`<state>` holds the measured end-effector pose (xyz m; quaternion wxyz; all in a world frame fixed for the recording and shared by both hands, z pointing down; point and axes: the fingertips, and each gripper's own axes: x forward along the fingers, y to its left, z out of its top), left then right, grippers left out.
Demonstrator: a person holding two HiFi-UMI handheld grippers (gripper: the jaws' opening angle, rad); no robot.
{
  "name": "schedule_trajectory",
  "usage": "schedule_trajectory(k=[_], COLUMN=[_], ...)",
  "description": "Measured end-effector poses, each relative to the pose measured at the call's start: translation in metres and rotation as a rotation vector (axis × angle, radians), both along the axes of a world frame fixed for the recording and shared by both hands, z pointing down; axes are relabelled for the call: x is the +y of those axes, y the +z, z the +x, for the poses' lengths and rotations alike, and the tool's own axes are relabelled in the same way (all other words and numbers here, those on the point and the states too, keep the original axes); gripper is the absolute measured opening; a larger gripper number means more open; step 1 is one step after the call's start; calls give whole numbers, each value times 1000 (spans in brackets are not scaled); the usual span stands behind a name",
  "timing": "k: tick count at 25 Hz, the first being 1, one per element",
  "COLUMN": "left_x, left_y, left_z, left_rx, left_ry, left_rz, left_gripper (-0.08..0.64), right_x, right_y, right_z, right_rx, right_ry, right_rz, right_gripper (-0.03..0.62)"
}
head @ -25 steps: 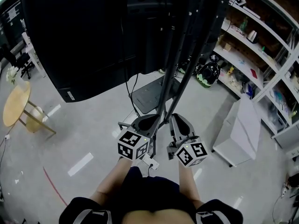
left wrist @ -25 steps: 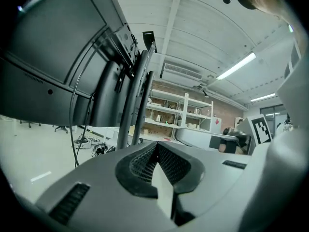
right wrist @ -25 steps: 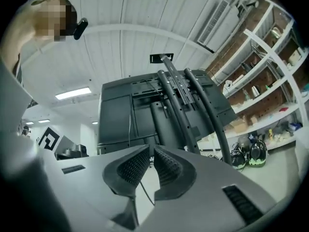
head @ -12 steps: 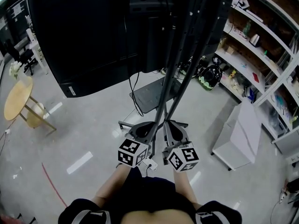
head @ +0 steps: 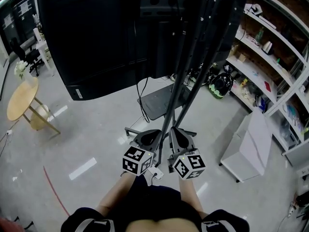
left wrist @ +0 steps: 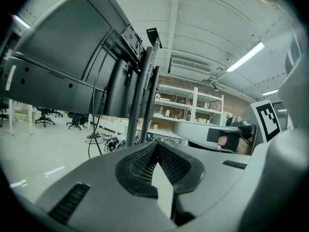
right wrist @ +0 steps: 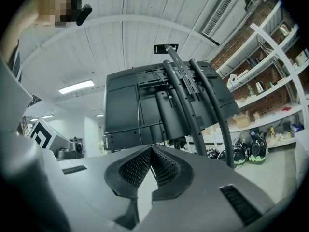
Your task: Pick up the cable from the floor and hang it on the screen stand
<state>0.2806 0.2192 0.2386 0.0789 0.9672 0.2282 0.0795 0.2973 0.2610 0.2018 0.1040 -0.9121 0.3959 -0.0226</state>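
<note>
Large black flat screen on its dark tubular screen stand, seen from behind. Left hand-held gripper and right hand-held gripper, both fully closed and holding nothing, have sunk and drawn back toward the person. Thin black cable hangs down the screen's back beside the stand (hanging apparently complete; only withdrawal remains)

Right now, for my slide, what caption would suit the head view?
Both shut and empty, left gripper and right gripper face the screen stand beneath the screen.
</note>
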Motion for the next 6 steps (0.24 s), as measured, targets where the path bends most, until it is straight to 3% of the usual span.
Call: schedule_trajectory(k=[6], left_x=[-1], left_y=[-1], left_z=[-5], left_rx=[-7], left_ry=[-6], left_rz=[-7], left_gripper=[8], right_x=[3], right_y=[0], right_z=[-5], right_rx=[-8], right_ry=[8], right_rz=[7], right_gripper=[24])
